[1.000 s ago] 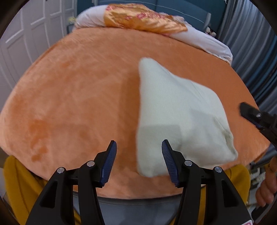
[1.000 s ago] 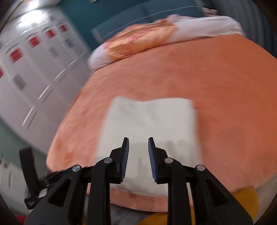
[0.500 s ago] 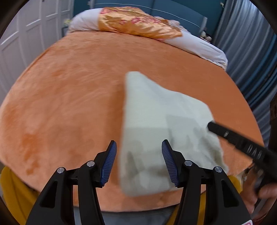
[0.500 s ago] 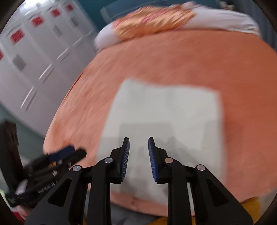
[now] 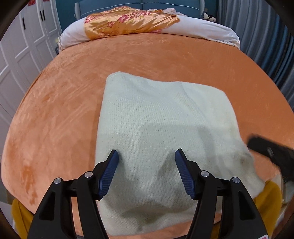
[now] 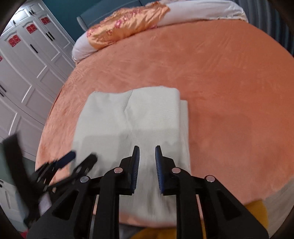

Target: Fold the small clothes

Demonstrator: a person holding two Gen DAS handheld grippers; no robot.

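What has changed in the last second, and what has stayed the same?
Both grippers have come in over the folded cream knit garment. The left gripper has just been opening its jaws and now stands above the cloth without pinching it. The right gripper has just been closing a little, with nothing pressed between its pads. The garment stays folded on the orange bedspread; the pillows are untouched.

We face a bed (image 5: 165,60) under an orange plush cover. At its head we see a white pillow (image 5: 202,30), a gold floral cloth (image 5: 128,20) and a blue headboard (image 5: 147,4). White wardrobes (image 6: 27,60) stand left; grey-blue curtains (image 5: 266,46) hang right.
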